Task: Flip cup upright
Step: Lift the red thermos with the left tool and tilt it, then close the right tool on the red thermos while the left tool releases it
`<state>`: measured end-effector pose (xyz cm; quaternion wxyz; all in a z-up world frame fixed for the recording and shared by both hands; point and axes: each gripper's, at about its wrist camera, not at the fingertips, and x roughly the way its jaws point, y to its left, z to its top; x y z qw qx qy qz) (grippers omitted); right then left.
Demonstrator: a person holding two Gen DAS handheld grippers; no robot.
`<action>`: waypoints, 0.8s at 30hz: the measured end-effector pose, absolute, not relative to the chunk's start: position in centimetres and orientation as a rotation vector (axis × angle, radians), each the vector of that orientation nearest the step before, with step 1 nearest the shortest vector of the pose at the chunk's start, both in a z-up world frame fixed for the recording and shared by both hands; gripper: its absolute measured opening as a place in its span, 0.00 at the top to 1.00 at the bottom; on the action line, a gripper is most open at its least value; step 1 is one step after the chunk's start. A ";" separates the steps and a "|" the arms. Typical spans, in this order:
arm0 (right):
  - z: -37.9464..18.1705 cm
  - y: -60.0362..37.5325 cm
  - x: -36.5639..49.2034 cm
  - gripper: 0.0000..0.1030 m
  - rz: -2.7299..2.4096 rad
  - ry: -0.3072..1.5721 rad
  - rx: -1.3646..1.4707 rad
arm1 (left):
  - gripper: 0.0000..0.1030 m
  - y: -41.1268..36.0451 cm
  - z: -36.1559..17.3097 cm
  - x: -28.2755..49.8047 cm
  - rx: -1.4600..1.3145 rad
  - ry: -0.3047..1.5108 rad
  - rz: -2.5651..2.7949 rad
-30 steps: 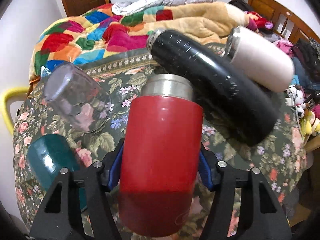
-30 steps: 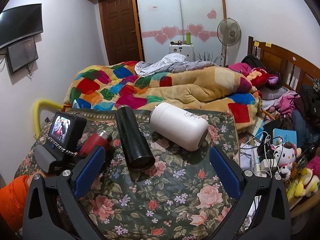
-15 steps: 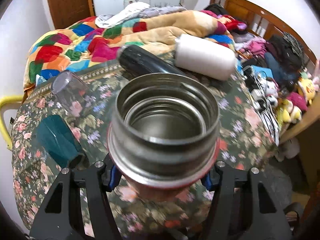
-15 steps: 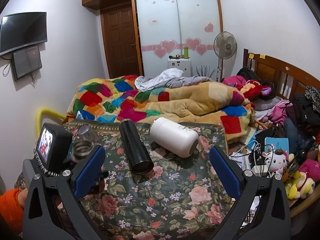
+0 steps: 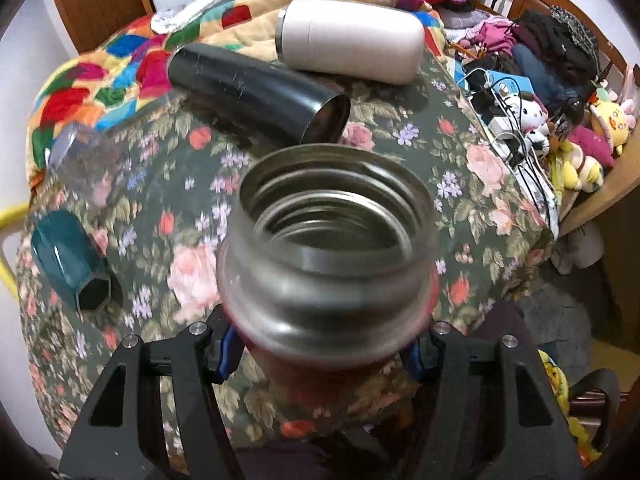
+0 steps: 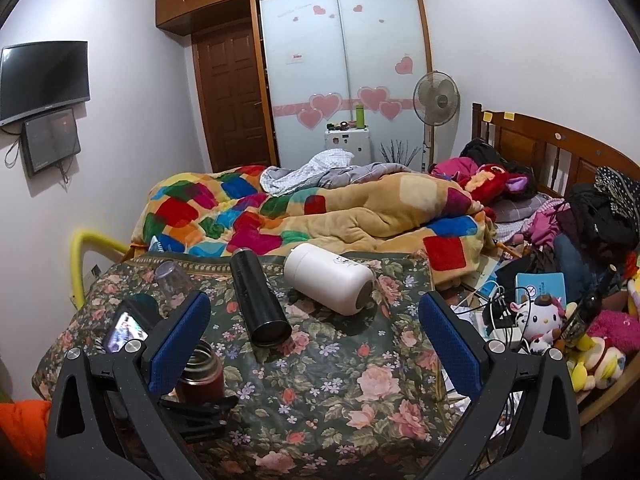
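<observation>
My left gripper (image 5: 324, 354) is shut on a red steel-rimmed cup (image 5: 332, 248), which stands upright, its open mouth facing the left wrist camera. In the right wrist view the same cup (image 6: 202, 376) stands on the floral table near its front left, with the left gripper (image 6: 192, 404) around it. My right gripper (image 6: 316, 344) is open and empty, above the table's front. A black cup (image 5: 256, 96), a white cup (image 5: 352, 40), a teal cup (image 5: 66, 260) and a clear glass (image 5: 86, 156) lie on their sides.
The floral-cloth table (image 6: 340, 380) abuts a bed with a patchwork quilt (image 6: 240, 216). Cables and soft toys (image 6: 540, 320) crowd the right edge. A yellow rail (image 6: 86, 240) stands at the left.
The left gripper has tipped the red cup from lying on its side to upright and lowered it towards the table. The right gripper has risen and drawn back a little.
</observation>
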<state>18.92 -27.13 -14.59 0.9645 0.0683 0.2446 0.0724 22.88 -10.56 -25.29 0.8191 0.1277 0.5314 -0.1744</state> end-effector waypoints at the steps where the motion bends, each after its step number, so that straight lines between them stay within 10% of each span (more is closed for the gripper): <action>1: -14.7 -27.3 18.9 0.00 0.146 0.497 0.140 | 0.40 -10.8 -25.4 23.1 0.275 1.129 -0.370; 24: -18.0 -26.4 20.8 0.00 0.138 0.648 0.125 | 0.38 -9.5 -24.4 22.7 0.212 1.091 -0.408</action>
